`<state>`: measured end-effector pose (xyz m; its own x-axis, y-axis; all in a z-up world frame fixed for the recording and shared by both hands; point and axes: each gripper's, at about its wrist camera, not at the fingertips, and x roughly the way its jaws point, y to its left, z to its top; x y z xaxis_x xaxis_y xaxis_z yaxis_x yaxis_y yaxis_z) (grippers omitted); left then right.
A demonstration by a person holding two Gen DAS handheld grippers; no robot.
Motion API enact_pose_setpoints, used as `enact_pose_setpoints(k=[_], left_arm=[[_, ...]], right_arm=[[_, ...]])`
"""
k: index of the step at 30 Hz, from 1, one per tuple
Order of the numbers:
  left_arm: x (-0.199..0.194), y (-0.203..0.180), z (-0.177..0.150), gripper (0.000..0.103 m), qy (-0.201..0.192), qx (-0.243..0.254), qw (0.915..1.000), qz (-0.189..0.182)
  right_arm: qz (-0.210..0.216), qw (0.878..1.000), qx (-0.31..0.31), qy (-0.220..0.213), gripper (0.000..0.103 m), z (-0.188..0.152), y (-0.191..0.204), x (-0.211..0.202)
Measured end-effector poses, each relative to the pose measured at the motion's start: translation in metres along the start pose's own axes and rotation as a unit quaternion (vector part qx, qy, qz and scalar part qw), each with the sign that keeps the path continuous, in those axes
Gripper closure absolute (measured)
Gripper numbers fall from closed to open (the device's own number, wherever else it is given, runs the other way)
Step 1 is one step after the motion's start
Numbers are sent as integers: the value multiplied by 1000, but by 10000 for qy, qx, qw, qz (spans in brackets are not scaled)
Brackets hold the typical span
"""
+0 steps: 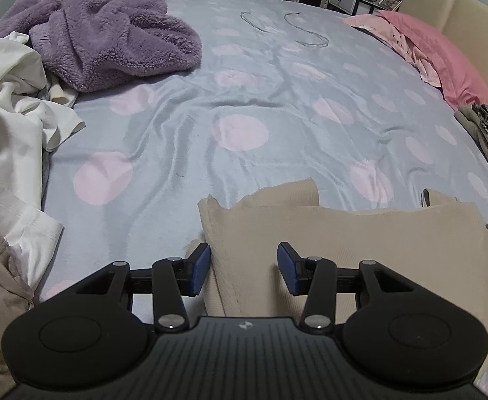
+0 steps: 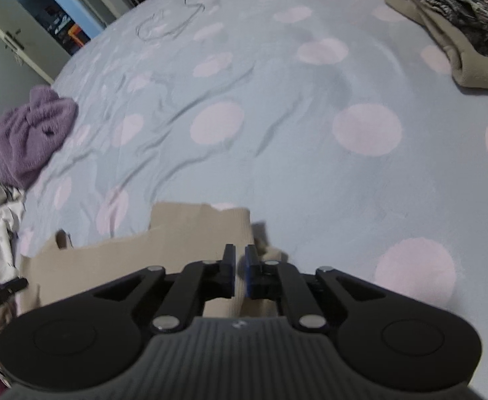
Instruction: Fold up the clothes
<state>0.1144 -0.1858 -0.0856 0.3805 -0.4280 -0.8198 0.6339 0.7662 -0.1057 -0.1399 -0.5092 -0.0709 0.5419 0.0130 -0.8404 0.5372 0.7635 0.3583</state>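
A beige knitted garment (image 1: 360, 233) lies flat at the near edge of the bed, on a grey cover with pink dots (image 1: 244, 116). My left gripper (image 1: 244, 261) hovers over the garment's left end. It is open, and its blue pads (image 1: 201, 268) stand wide apart on either side of a cloth fold without pressing it. In the right wrist view the same garment (image 2: 164, 246) stretches off to the left. My right gripper (image 2: 240, 260) is at its right corner, with the jaws nearly together and a strip of beige cloth pinched between the pads.
A purple fleece heap (image 1: 110, 36) and white clothes (image 1: 10, 116) crowd the left side. A thin cord (image 1: 287, 30) lies at the far middle. Pink pillows (image 1: 444, 53) rest against a cream headboard (image 1: 460, 23). A folded olive and patterned stack (image 2: 460, 26) sits at the right.
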Motion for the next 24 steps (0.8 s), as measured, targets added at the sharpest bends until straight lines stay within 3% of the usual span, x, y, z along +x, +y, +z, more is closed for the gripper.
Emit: enact_pose_setpoints(k=[3,6,17,22,24], left_arm=[[3,0,-1,60,68,22,10000,2],[7,0,-3,60,136,53,9999,26],[6,1,-4,61,139,65,9999,48],[6,0,-3,61,142,66,9999,67],[6,-1,-3,61,141,77,9999,59]], right_arm=[[-45,9999,-18,94,96,-2,0,7],[-102,9999,-42,70,103,-2,-1,8],[-365,9983,-14,-462,103,9,-10,-19],[-82,9992,-44,-393,102,7,-9,-19],[28,9994,-127,-313,97,4,-3,-15]])
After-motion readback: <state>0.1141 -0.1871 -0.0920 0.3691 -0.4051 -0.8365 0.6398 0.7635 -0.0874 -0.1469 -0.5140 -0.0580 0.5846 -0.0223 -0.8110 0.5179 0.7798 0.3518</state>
